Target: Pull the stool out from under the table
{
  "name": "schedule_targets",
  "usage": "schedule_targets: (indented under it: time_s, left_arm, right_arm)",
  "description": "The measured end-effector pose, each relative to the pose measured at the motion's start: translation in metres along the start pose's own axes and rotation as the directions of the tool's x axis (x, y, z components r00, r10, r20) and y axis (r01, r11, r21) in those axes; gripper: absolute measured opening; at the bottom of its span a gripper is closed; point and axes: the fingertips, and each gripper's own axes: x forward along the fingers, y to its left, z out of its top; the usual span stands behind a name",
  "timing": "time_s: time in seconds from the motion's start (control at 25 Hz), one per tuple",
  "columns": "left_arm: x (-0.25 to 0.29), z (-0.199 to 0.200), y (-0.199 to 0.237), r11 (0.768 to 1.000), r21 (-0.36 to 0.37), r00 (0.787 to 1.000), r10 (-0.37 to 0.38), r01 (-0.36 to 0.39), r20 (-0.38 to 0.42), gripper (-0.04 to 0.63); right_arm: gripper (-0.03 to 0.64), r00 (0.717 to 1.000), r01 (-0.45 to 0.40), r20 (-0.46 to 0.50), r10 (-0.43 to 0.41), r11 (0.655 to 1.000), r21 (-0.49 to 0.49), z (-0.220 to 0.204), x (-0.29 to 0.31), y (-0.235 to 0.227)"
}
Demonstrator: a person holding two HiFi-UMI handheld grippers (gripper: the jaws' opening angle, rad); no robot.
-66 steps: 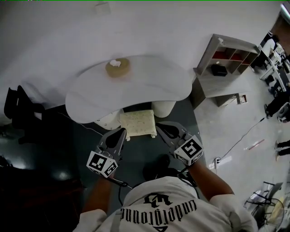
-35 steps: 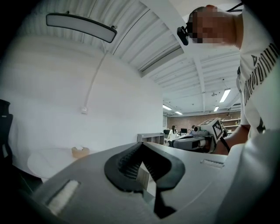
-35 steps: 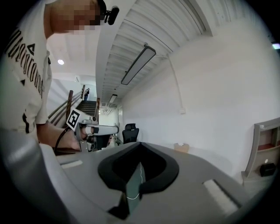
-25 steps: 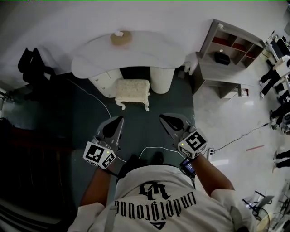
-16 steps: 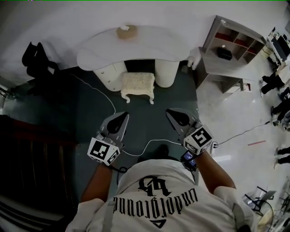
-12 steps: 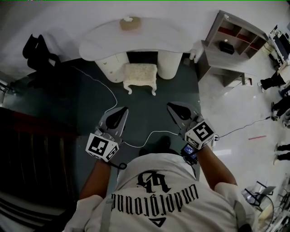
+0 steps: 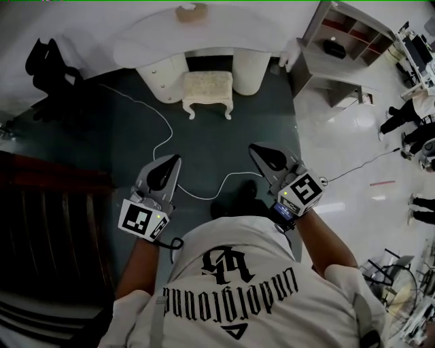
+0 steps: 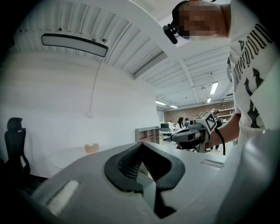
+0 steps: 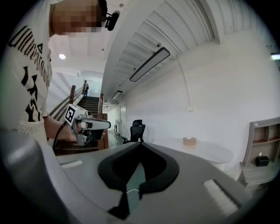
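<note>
The cream stool (image 7: 207, 90) with carved legs stands on the dark carpet just in front of the white curved table (image 7: 149, 42), outside its opening. My left gripper (image 7: 173, 160) and right gripper (image 7: 255, 149) hang far back from it, near my body, both shut and empty. In the left gripper view the left gripper (image 8: 141, 146) has its jaws closed, and the right gripper (image 8: 175, 136) shows beside it. The right gripper view shows the right gripper (image 9: 141, 146) closed, the left gripper (image 9: 107, 124) alongside and the table (image 9: 210, 152) far ahead.
A tan bowl (image 7: 192, 11) sits on the table. A grey shelf unit (image 7: 340, 41) stands at the right, a black office chair (image 7: 44, 61) at the left. A white cable (image 7: 170, 146) snakes across the carpet. Dark wooden stairs (image 7: 41, 224) run along the left.
The stool, first half under the table between my grippers, now stands out on the carpet. Both grippers have let go and drawn back with me, so table and stool sit farther off.
</note>
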Motion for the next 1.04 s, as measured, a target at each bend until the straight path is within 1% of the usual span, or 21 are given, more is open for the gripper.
schedule_targets:
  time_s: [0.08, 0.32, 0.44, 0.72, 1.04]
  left_arm:
    - [-0.006, 0.001, -0.003, 1.000, 0.004, 1.000, -0.003, 0.003, 0.002, 0.002]
    - [-0.024, -0.011, -0.007, 1.000, -0.027, 1.000, 0.003, -0.002, 0.026, 0.002]
    - [-0.030, -0.014, -0.010, 1.000, -0.025, 0.999, -0.005, 0.006, 0.031, 0.002]
    - [-0.025, -0.014, -0.014, 0.999, -0.027, 0.999, -0.017, 0.018, 0.038, 0.002]
    - [-0.009, -0.008, -0.016, 0.999, -0.027, 0.998, -0.038, 0.040, 0.043, 0.002]
  right_arm:
    - [0.000, 1.000, 0.003, 0.002, -0.003, 1.000, -0.003, -0.001, -0.004, 0.008]
    - [0.000, 1.000, 0.017, -0.012, -0.017, 1.000, -0.007, -0.010, -0.013, 0.033]
    - [0.000, 1.000, 0.023, -0.011, -0.023, 1.000, -0.008, -0.010, -0.016, 0.042]
    - [0.000, 0.999, 0.035, -0.011, -0.035, 0.999, -0.013, -0.012, -0.023, 0.042]
    - [0.000, 0.999, 0.042, -0.006, -0.042, 0.999, -0.023, -0.004, -0.023, 0.033]
